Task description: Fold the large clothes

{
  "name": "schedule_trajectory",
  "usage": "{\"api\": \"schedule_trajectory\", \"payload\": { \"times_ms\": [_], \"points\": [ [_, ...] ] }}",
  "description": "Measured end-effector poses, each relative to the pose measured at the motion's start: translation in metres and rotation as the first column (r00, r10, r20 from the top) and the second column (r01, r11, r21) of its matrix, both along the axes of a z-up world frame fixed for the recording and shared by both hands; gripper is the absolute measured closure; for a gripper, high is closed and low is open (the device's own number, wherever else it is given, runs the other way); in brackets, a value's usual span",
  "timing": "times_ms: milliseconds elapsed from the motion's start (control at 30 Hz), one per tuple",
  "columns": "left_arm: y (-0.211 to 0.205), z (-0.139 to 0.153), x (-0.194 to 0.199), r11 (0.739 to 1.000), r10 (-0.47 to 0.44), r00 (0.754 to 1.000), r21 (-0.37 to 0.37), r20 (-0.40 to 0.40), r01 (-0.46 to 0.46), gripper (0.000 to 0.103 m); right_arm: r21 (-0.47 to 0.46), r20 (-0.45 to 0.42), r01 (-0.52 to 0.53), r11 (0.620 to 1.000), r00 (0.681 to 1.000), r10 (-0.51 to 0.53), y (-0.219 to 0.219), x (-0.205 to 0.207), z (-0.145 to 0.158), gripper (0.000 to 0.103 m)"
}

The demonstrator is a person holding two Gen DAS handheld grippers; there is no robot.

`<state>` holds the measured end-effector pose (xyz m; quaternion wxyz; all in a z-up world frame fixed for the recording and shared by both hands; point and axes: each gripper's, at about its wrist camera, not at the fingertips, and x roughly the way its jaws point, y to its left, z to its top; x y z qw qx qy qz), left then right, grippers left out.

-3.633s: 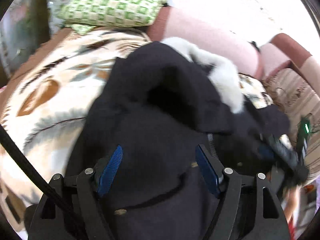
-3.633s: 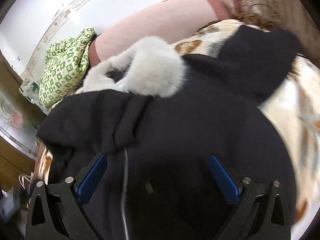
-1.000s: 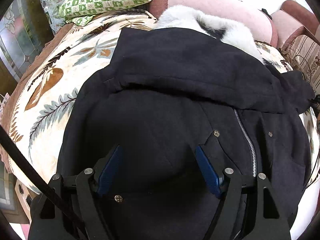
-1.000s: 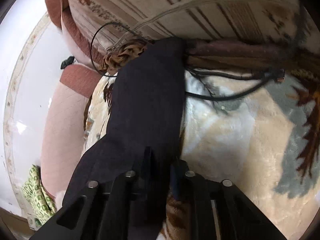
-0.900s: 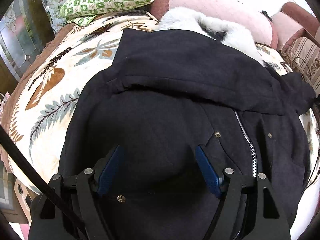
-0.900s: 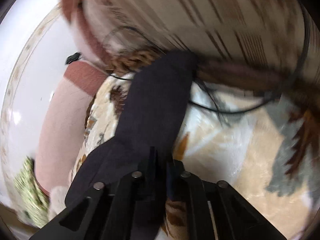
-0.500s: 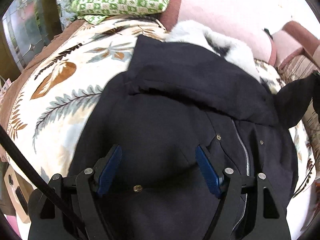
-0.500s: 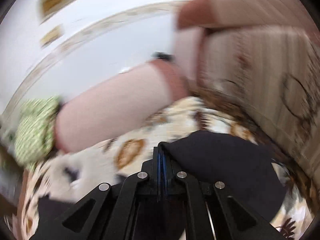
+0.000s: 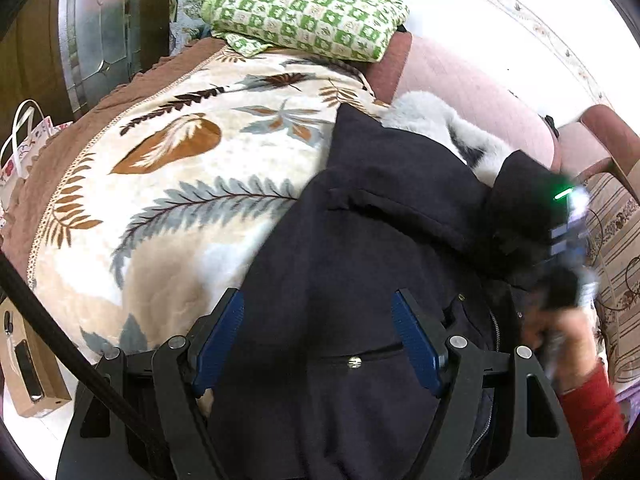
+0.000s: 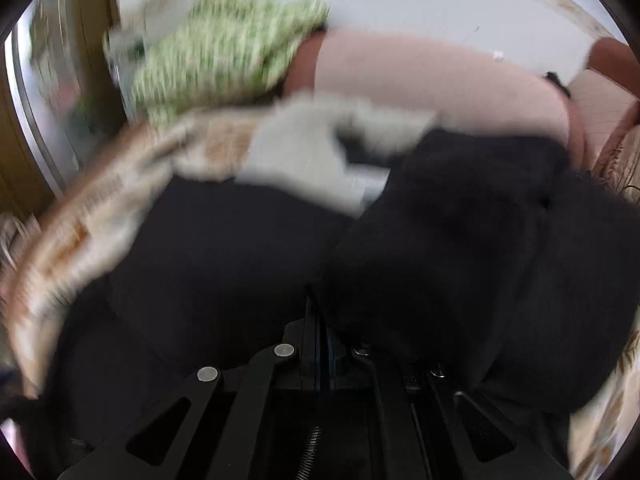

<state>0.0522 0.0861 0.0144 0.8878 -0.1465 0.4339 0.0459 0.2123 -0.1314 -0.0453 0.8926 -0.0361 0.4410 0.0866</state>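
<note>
Black coat [image 9: 360, 240] lies spread on the leaf-print blanket [image 9: 180, 184], fur collar [image 9: 436, 120] toward the pink sofa back [image 9: 472, 92]. My left hand-held gripper [image 9: 318, 332] hovers over the coat's lower front, jaws spread wide, grasping nothing. My right hand-held gripper [image 10: 320, 320] is clenched on a fold of the coat's sleeve [image 10: 460, 240]; view blurred. Green checked pillow [image 9: 308, 12] sits at the sofa's end.

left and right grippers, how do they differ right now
The left gripper is open, its blue pads spread above the black coat and gripping nothing. The right gripper is shut on a fold of that coat. The left view is sharp; the right is motion-blurred. Both are over the coat.
</note>
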Motion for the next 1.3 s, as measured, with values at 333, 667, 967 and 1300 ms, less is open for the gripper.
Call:
{"api": "schedule_trajectory", "payload": {
  "times_ms": [333, 667, 967, 1300],
  "points": [
    [0.019, -0.002, -0.003, 1.000, 0.013, 1.000, -0.012, 0.015, -0.013, 0.028, 0.293, 0.048, -0.023, 0.956, 0.999, 0.009, -0.049, -0.072, 0.045, 0.044],
    [0.010, -0.009, -0.001, 0.999, -0.020, 1.000, -0.035, 0.005, 0.021, 0.028, 0.426, 0.128, 0.324, 0.845, 0.903, -0.411, -0.191, -0.073, 0.092, 0.046],
    [0.026, 0.000, -0.009, 0.999, 0.031, 0.998, -0.021, 0.046, -0.030, 0.028, 0.479, -0.076, 0.252, 0.841, 0.966, -0.246, -0.132, 0.021, 0.051, 0.078],
    [0.031, -0.002, -0.004, 1.000, 0.030, 0.999, -0.008, 0.038, -0.030, 0.027, 0.349, -0.075, -0.076, 0.934, 0.991, 0.109, 0.014, 0.038, 0.033, 0.070]
  ]
}}
